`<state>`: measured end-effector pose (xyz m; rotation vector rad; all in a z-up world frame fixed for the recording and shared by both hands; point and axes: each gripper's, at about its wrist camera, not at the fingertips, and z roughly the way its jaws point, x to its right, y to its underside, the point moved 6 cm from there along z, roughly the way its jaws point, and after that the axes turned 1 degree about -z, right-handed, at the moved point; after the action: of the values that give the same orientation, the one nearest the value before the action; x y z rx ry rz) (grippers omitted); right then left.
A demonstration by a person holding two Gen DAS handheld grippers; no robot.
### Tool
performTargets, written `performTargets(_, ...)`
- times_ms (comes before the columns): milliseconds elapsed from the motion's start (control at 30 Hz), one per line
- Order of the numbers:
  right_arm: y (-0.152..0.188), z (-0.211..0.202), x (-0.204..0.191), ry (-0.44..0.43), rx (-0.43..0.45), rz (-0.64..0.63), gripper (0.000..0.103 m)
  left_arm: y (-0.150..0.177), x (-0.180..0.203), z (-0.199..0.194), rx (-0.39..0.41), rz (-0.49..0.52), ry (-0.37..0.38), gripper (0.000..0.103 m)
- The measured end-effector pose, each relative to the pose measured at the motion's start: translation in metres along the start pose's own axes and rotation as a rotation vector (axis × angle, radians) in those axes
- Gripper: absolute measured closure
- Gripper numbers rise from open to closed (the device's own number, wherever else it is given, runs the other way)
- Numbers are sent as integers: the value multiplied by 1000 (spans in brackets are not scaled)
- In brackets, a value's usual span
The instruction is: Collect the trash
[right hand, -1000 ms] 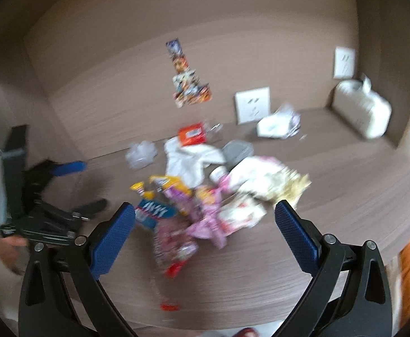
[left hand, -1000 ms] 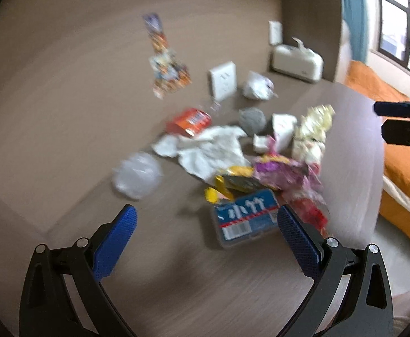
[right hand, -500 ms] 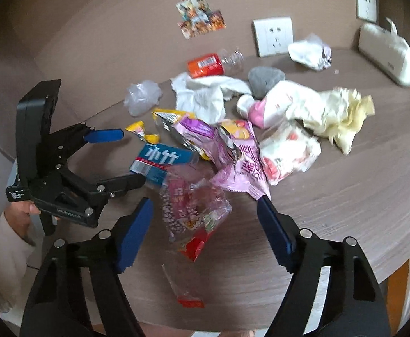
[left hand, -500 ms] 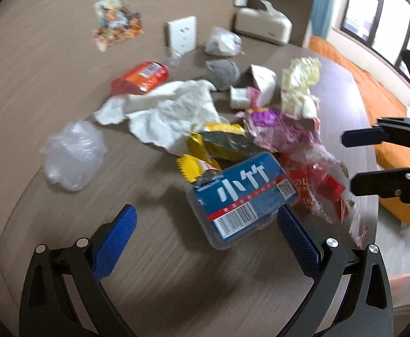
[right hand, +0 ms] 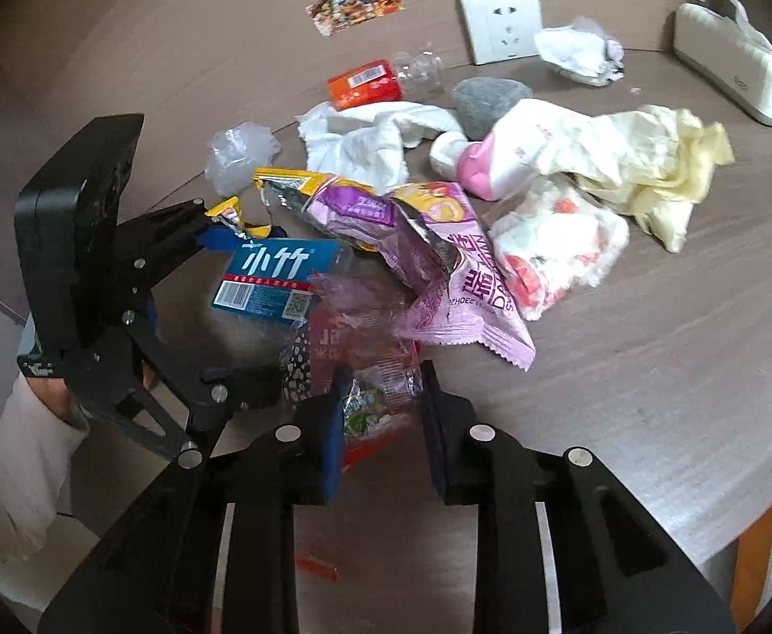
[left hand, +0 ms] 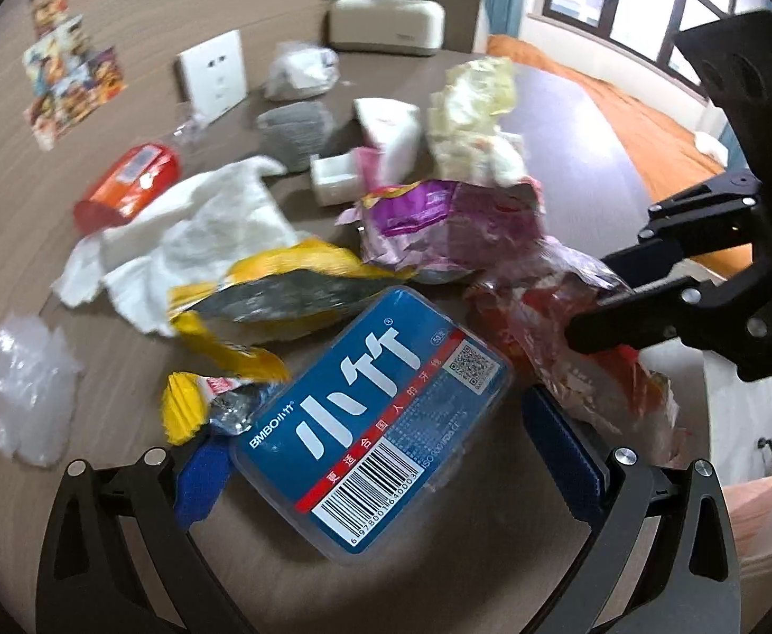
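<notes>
Your left tool (left hand: 375,454) is wide, straddling the blue floss-pick box (left hand: 375,412), long axis diagonal. Your right tool (right hand: 383,422) is narrow around the red wrapper (right hand: 370,370) at the table (right hand: 650,370) edge.

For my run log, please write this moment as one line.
left gripper: open, around blue box | right gripper: closing on red wrapper, grip unclear | table: trash pile uncollected

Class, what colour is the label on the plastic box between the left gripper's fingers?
Blue label with white characters, clearest in the left wrist view.

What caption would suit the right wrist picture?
Right hand-held gripper closing around a clear red snack wrapper at the trash pile's edge.
</notes>
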<state>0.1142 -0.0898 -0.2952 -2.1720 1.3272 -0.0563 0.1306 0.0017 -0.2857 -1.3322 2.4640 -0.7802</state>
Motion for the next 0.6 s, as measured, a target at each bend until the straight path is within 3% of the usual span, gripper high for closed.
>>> performTargets(33, 2, -3, 2, 7, 1, 4, 76, 1, 3, 0, 1, -1, 8, 7)
performTargets(67, 2, -4, 3, 16, 4, 5, 76, 1, 8, 1, 3, -6, 9, 17)
performTargets(200, 5, -14, 10, 29, 17, 45, 76, 1, 16, 0, 12, -67, -13, 27)
performTargets(400, -3, -32, 7, -8, 58, 84, 76, 2, 21, -17, 62, -195, -31, 31)
performTargets(600, -14, -66, -1, -26, 147, 60, 76, -7, 22, -37, 87, -215, -61, 33)
